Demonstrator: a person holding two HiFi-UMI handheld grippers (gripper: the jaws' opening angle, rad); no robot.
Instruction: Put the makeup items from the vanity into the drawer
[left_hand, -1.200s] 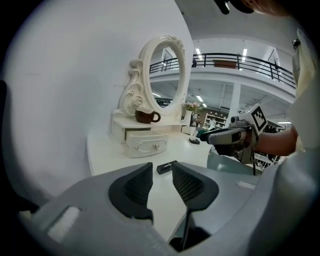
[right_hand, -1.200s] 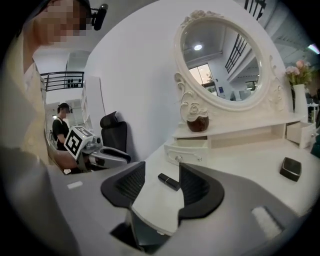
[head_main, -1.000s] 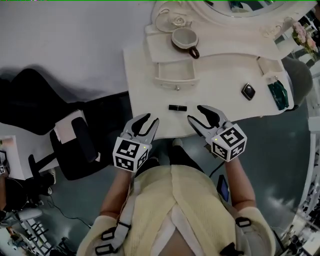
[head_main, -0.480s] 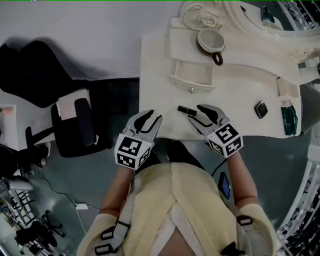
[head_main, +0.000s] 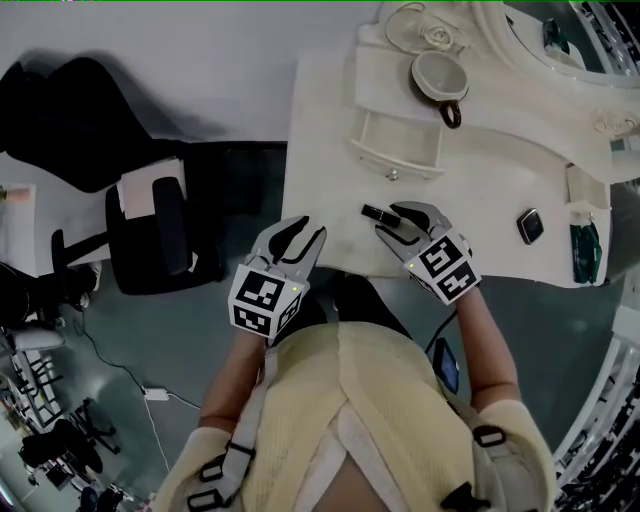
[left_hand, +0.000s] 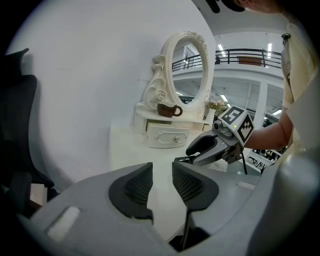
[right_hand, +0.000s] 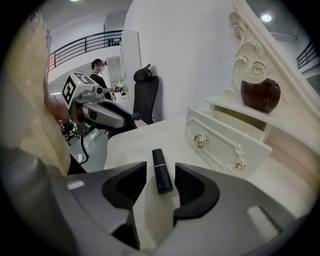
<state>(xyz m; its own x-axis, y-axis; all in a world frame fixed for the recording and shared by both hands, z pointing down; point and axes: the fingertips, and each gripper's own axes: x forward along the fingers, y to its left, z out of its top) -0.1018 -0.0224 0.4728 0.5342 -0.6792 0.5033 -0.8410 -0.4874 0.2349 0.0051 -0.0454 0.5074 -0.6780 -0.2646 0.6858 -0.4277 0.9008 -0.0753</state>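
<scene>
On the vanity (head_main: 322, 150), slim black lipstick (right_hand: 161, 171), flat

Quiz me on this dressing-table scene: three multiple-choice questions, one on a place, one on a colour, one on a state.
1. Where does the lipstick lie? A on the floor; B on the vanity top between the fingers of the right gripper; C inside a cup.
2. What colour is the office chair? A black; B red; C white.
3. The drawer is: A shut; B taken out; C open.
Answers: B, it lies on the top with the fingers, just closing, either side and clear of it; A, its back is black; C, its front stands forward.
</scene>
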